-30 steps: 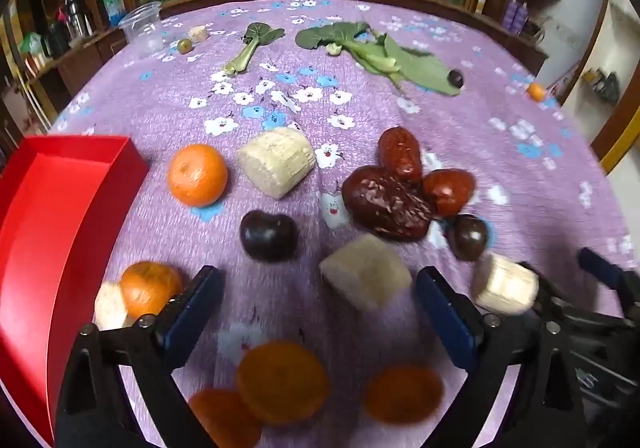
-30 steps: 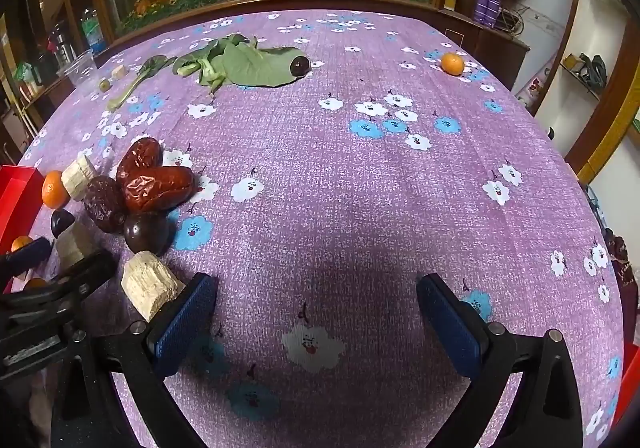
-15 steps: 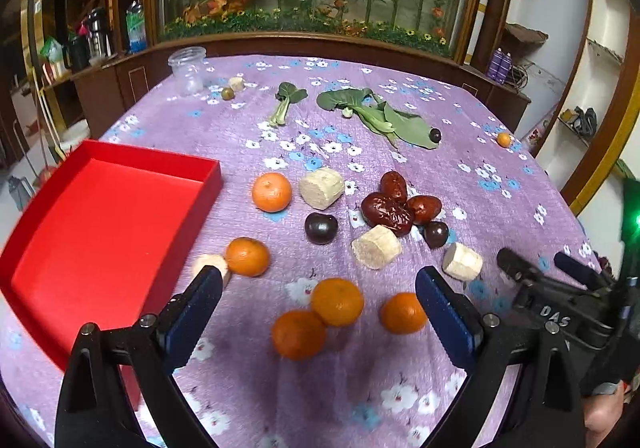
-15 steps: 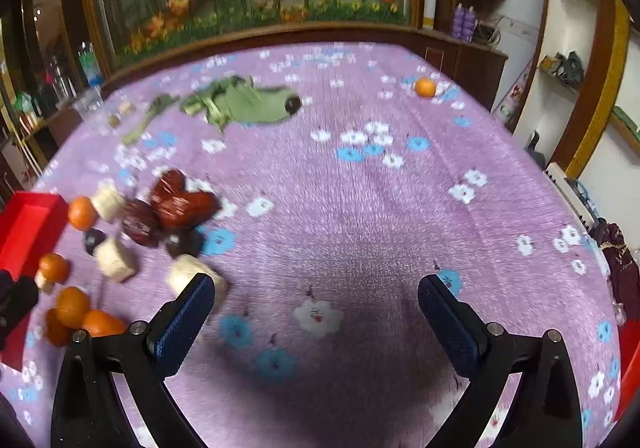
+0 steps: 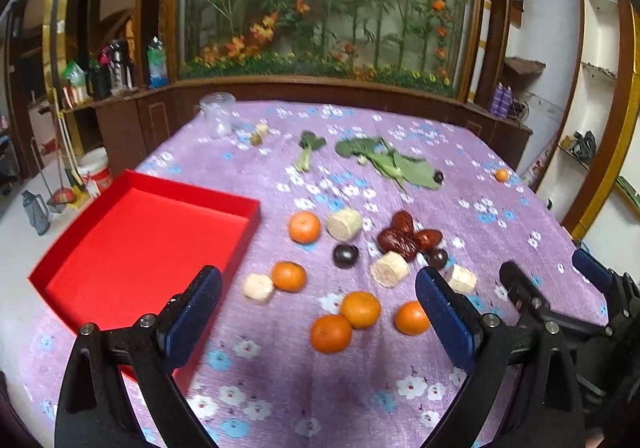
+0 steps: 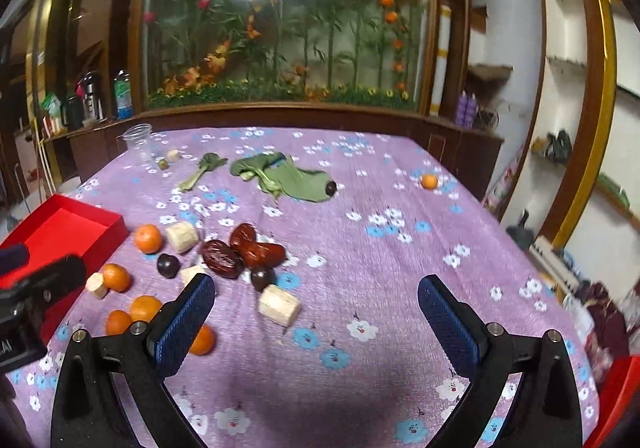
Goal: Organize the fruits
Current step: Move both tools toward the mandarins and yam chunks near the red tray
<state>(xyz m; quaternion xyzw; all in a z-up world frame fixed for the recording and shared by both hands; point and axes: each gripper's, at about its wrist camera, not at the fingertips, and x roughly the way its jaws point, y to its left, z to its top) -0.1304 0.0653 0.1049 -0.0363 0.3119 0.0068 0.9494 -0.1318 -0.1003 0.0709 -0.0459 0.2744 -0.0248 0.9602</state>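
The bench holds 6 oranges (image 5: pixel 304 226), 5 pale chunks (image 5: pixel 344 224), 3 red dates (image 5: pixel 396 240), 3 dark plums (image 5: pixel 345 255), 1 red tray (image 5: pixel 140 232) and 1 plastic cup (image 5: pixel 218 116).

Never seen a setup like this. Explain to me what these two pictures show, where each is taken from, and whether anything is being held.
No robot here: a person carries a pair of hand-held tongs in each hand, each with a camera looking along its two blue-padded fingers. One picture looks out from the left tongs, the other from the right tongs. Both are open and hold nothing. Below them is a table under a purple flowered cloth. On it lie oranges, brown dates, dark plums, pale cut chunks that I cannot identify, green leaves and a clear cup. The red tray at the left has nothing in it.
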